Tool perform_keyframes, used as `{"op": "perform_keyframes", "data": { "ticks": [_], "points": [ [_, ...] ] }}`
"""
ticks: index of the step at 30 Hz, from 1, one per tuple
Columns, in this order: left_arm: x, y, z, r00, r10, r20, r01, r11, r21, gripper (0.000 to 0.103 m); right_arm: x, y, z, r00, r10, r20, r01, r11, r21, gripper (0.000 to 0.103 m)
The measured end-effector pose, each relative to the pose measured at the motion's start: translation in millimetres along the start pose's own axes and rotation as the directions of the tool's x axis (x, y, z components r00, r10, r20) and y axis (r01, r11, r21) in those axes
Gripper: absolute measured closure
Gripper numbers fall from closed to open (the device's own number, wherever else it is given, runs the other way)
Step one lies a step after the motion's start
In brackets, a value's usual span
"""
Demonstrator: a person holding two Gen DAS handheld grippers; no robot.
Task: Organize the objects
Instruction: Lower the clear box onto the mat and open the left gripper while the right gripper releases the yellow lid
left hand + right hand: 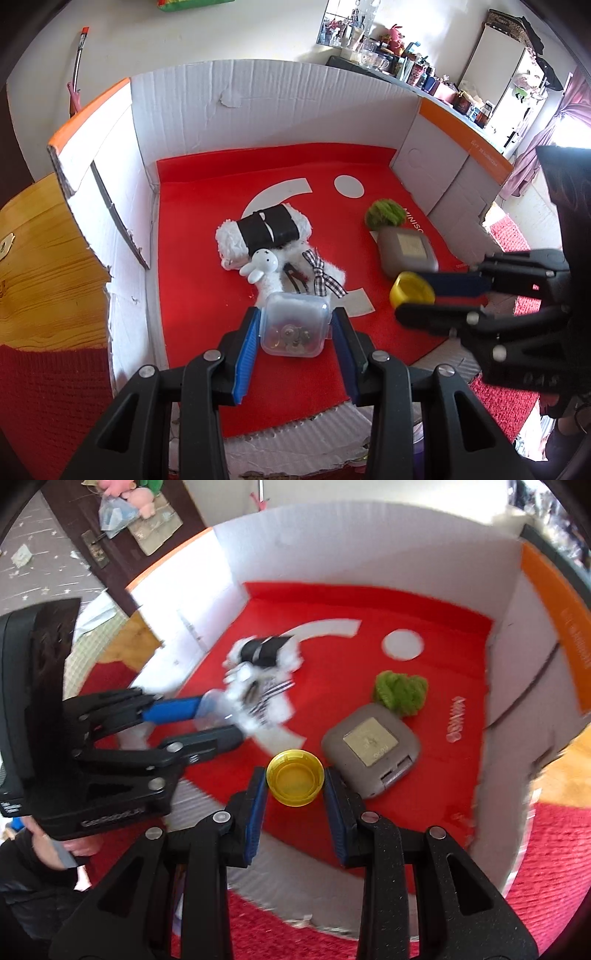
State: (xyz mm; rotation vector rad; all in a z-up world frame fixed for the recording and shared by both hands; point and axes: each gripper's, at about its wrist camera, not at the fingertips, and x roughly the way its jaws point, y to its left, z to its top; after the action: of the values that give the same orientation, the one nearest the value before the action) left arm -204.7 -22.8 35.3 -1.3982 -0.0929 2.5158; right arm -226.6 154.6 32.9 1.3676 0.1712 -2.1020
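Two grippers work over a white cardboard box (258, 96) lined with a red mat (207, 206). We see the left gripper (293, 325) with its blue fingers (245, 354) clamped on either side of a small clear plastic container (293, 325), open at the top, with what look like small metal pieces in its bottom. The right gripper (295, 782) has its fingers (256, 805) clamped on a yellow cap (295, 782), hollow side towards its camera. In the left wrist view the yellow cap (412, 291) sits to the right of the container and near it, with red mat visible between the two.

We judge that the coming move turns on this side-by-side relation: the cap lies to the container's right at a similar height, so either hand needs only a short sideways approach to bring them together, if the cap indeed belongs there. We cannot tell this, since the container's mouth is square and the cap round.

Farther in on the mat lie a fluffy white pouch with a black band (264, 230), a small white rabbit figure (258, 264), a checked bow (319, 273), a grey square case (371, 751) and a green pom-pom (400, 692) touching the case's far edge. The right wrist view is blurred around the left gripper (221, 720).
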Motion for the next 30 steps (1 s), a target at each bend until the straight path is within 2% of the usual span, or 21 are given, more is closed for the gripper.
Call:
{"op": "perform_keyframes", "data": {
  "ticks": [8, 15, 22, 30],
  "points": [
    [7.1, 0.7, 6.1, 1.0, 0.007, 0.007, -0.007, 1.0, -0.017, 0.062, 0.0, -2.5, 1.3, 0.993, -0.109, 0.052, 0.111, 0.993, -0.034, 0.074],
    [11.8, 0.2, 9.0, 0.999, 0.029, 0.021, -0.028, 0.999, -0.023, 0.062, 4.0, 1.8, -0.1, 0.991, -0.112, 0.072, 0.116, 0.992, -0.055, 0.074],
    [13.9, -3.0, 7.5, 0.997, 0.067, 0.034, -0.067, 0.998, -0.001, 0.063, 1.8, 0.6, 0.1, 0.975, -0.201, 0.098, 0.209, 0.976, -0.069, 0.074],
    [14.0, -2.8, 7.5, 0.997, 0.066, 0.034, -0.066, 0.998, -0.001, 0.063, 7.9, -2.6, -2.9, 0.979, -0.188, 0.079, 0.193, 0.979, -0.06, 0.074]
  ]
}}
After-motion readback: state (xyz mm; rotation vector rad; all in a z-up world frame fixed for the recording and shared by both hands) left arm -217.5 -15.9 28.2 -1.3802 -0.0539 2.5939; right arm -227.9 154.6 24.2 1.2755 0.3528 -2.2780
